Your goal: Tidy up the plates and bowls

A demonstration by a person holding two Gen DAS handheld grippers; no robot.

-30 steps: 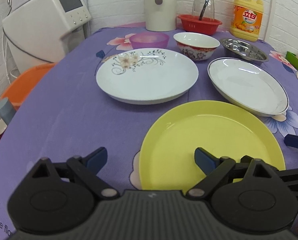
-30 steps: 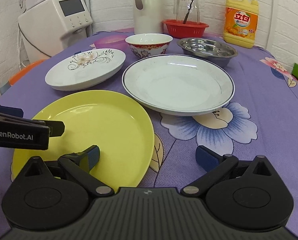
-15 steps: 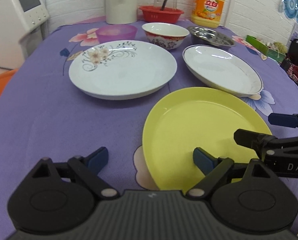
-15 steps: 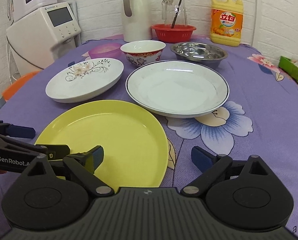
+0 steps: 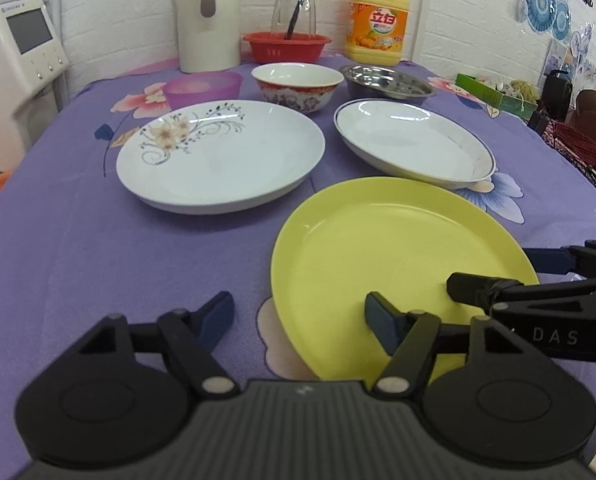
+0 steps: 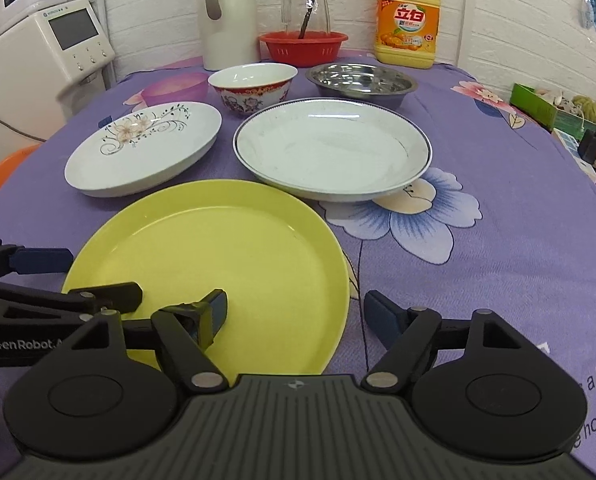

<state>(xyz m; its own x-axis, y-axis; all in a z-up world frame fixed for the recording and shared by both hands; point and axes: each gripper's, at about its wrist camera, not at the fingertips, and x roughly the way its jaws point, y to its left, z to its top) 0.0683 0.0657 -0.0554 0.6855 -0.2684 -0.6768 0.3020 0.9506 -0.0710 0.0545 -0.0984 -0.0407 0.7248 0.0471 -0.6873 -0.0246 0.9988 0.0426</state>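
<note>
A yellow plate [image 5: 398,264] [image 6: 225,264] lies nearest on the purple cloth. Behind it are a flowered white plate [image 5: 221,156] [image 6: 145,146] and a blue-rimmed white plate [image 5: 412,142] [image 6: 332,152]. Further back stand a purple bowl [image 5: 203,88] [image 6: 175,88], a red-patterned bowl [image 5: 298,86] [image 6: 251,88] and a steel bowl [image 5: 388,84] [image 6: 362,82]. My left gripper [image 5: 300,320] is open, straddling the yellow plate's left rim. My right gripper [image 6: 295,314] is open, straddling its right rim. Both hold nothing.
At the back stand a white thermos [image 6: 227,16], a red basket [image 6: 302,46] with a glass jug, and a yellow detergent bottle [image 6: 408,20]. A white appliance [image 6: 45,68] is at the left, a green box [image 6: 554,110] at the right edge.
Both views have risen and tilted up a little. The left gripper has swung right, so the yellow plate sits further right under it. Both jaws stay open.
</note>
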